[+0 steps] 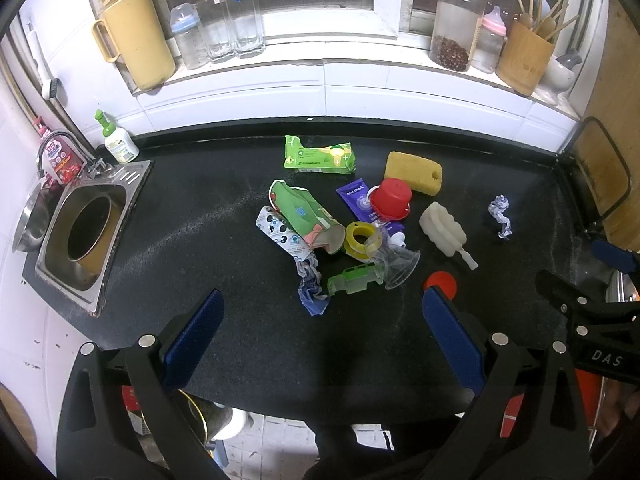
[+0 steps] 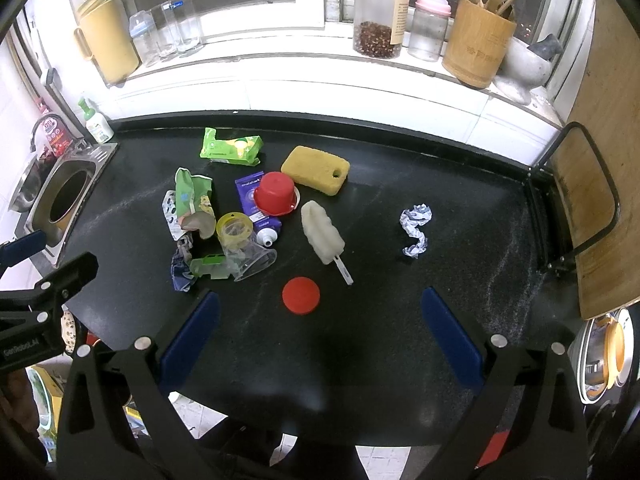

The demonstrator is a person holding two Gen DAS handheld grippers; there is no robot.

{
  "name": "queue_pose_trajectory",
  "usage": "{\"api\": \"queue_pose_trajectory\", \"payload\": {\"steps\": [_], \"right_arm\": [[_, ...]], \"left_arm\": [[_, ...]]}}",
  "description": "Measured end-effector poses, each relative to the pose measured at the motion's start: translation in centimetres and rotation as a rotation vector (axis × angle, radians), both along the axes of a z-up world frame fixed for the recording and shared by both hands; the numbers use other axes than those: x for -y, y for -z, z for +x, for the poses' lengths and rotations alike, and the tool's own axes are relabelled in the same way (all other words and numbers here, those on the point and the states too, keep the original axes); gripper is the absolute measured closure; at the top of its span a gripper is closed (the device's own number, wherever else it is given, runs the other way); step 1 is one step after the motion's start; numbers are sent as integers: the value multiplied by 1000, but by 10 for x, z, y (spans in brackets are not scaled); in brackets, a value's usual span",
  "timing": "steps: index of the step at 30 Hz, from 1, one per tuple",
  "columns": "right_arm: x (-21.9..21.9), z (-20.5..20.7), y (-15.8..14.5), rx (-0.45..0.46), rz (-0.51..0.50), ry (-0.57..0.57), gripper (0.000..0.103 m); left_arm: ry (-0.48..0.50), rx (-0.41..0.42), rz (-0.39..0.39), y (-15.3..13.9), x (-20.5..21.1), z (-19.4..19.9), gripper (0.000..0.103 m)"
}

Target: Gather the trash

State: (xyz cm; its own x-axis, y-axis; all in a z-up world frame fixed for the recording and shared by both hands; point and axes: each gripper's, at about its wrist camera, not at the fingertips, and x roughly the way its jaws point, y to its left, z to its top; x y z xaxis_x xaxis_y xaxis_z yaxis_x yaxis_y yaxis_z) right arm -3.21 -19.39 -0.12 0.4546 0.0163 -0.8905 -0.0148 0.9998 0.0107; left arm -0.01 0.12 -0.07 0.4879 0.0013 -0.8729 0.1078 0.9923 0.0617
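While both grippers, left gripper [image 1: 322, 306] and right gripper [image 2: 320, 306], hover with fingers spread wide and empty, trash [image 1: 308, 220] lies clustered mid-counter [image 1: 200, 208], a crumpled paper [image 2: 416, 230] apart at right

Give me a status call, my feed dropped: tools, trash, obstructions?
Left tool open, right tool open, both empty. Crumpled wrapper alone on countertop. Red lid nearest right tool.

Sponge [image 2: 315, 173] behind cup [image 2: 275, 193] — crumpled paper [image 2: 416, 230] well right.
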Motion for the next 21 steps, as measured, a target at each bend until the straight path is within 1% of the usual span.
{"api": "queue_pose_trajectory", "payload": {"steps": [21], "right_arm": [[-1, 2, 0, -3, 8, -3, 6]], "left_arm": [[0, -4, 1, 2, 4, -2, 6]]}}
